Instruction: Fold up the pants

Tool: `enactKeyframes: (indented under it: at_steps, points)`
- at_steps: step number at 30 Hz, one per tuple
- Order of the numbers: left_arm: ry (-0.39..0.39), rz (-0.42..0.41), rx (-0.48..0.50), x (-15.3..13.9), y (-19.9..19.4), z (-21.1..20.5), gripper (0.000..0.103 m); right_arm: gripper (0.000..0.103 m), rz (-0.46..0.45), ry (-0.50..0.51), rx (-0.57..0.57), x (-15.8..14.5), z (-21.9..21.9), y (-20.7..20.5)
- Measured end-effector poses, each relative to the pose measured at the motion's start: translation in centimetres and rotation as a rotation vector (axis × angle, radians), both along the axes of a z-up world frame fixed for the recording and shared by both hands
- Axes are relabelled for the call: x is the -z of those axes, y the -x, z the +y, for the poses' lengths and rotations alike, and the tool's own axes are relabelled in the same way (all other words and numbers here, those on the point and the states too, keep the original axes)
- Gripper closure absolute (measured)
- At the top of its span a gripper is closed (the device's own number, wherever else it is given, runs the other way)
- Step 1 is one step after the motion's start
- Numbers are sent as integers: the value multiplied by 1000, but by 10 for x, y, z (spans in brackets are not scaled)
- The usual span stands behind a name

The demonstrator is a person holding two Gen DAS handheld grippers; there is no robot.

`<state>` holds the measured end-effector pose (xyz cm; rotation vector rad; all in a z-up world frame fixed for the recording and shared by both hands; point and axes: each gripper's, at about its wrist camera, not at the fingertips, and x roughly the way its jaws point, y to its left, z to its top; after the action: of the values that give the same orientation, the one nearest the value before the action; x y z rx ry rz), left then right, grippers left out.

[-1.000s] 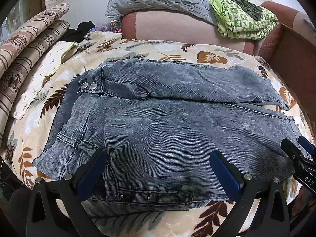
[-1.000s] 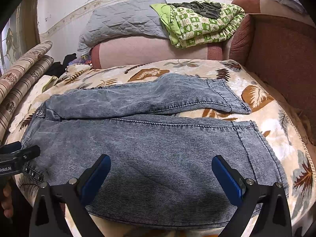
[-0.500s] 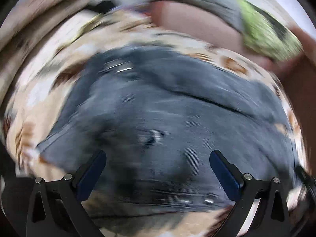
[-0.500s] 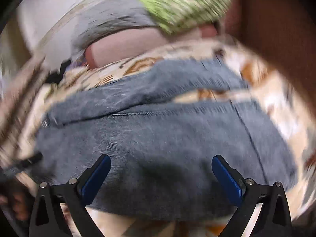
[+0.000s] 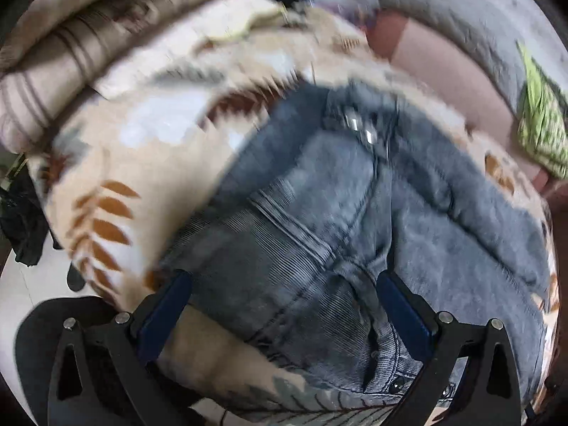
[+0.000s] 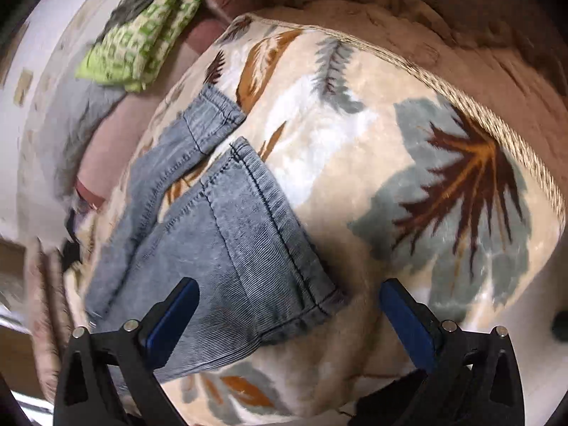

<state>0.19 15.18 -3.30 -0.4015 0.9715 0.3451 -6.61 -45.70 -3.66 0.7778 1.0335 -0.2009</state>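
Your left fingers [image 5: 163,314] carry dark blue pads on black frames; the right fingers [image 6: 408,314] show the same. Between and ahead of your left fingers: pants [image 5: 319,234], washed grey-blue denim with darker stitching and silver studs [image 5: 358,129]. Ahead of your right fingers the pant hems [image 6: 255,220] read lighter blue-grey. The blanket [image 6: 372,163] under them is cream, patterned with brown, rust and grey-green leaves. Far beyond: a lime-green checked cloth [image 6: 138,39] and beige-brown striped cushions [image 5: 71,56].
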Motion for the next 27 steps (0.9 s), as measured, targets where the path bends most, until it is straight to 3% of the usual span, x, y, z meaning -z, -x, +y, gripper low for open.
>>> enactKeyframes:
  at_steps: [2,4,6,8,10,12,13,14,15,16,17,21,23,24,26,27]
  points:
    - [22,-9,-24,-1,4,10,0,0,0,24,-33,-2,4,-6]
    - [61,43,-38,10,1,18,0,3,9,39,-40,-4,7,-9]
    - [21,85,-19,18,-6,16,0,18,7,68,-44,0,7,-8]
    - [68,122,-10,28,-12,21,3,31,21,105,-54,-2,9,-14]
    - [39,128,-17,30,-17,23,8,43,38,141,-69,-2,9,-14]
    - [24,113,-8,22,-18,23,30,72,51,171,-92,-3,8,-17]
    - [27,99,8,16,-18,23,53,79,64,202,-104,-4,9,-18]
    - [33,94,22,12,-17,22,63,81,68,218,-113,-4,8,-18]
    - [28,89,26,8,-17,21,67,84,70,231,-129,-5,9,-19]
    - [15,66,34,2,-14,19,77,85,74,250,-143,-6,12,-20]
    - [1,45,43,-4,-9,15,79,88,74,296,-170,-10,17,-21]
    - [-160,-101,57,-43,31,-12,79,89,20,467,-207,-44,35,-14]
    - [-173,-65,71,-35,29,-11,73,88,19,539,-213,-52,41,-12]
    - [-151,-4,64,-18,27,-7,70,86,48,555,-230,-46,42,-14]
    - [-126,130,63,10,18,6,54,83,194,512,-295,-8,38,-23]
    - [-113,149,57,13,20,12,49,80,200,478,-286,-3,33,-23]
